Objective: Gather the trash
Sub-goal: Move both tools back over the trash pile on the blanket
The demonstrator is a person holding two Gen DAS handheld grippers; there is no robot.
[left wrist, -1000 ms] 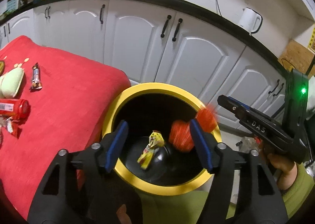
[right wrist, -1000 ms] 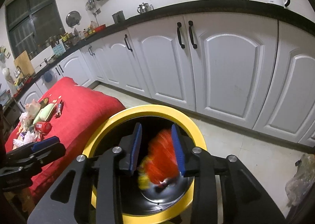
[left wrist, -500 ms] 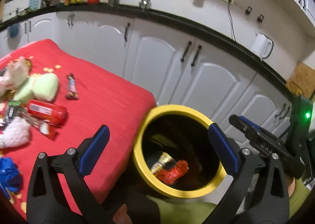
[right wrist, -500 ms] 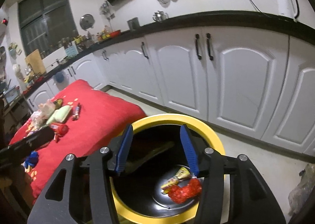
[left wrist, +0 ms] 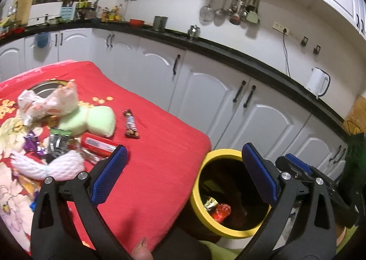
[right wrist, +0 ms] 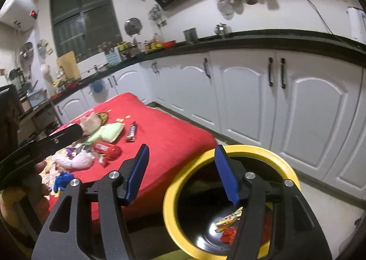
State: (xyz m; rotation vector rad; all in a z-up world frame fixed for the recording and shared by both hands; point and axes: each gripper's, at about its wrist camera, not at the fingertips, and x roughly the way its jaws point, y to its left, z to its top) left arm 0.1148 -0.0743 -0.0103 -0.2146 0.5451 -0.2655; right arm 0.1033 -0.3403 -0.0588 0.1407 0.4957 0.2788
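Observation:
A yellow-rimmed black bin (left wrist: pixel 231 233) (right wrist: pixel 173 205) stands on the floor beside a red-covered table (left wrist: pixel 160 157) (right wrist: pixel 173 136). A red wrapper (left wrist: pixel 220 212) (right wrist: pixel 228 234) and a yellow wrapper (left wrist: pixel 210 202) (right wrist: pixel 228 221) lie inside it. On the table lie a chocolate bar (left wrist: pixel 130 124) (right wrist: pixel 131 132), a red packet (left wrist: pixel 98 144) (right wrist: pixel 106 149), a green pouch (left wrist: pixel 96 119) (right wrist: pixel 107 132), white wrappers and other scraps. My left gripper (left wrist: pixel 183 173) is open and empty, above the gap between table and bin. My right gripper (right wrist: pixel 181 173) is open and empty, above the bin's left rim.
White kitchen cabinets (left wrist: pixel 205 90) with a black counter (left wrist: pixel 228 54) run behind the bin. A white kettle (left wrist: pixel 318 82) stands on the counter. A metal plate (left wrist: pixel 49 85) lies at the table's far left. The other gripper shows at each view's edge.
The red wrapper dropped from my right gripper into the bin. Both grippers opened wider, rose and swung left toward the table.

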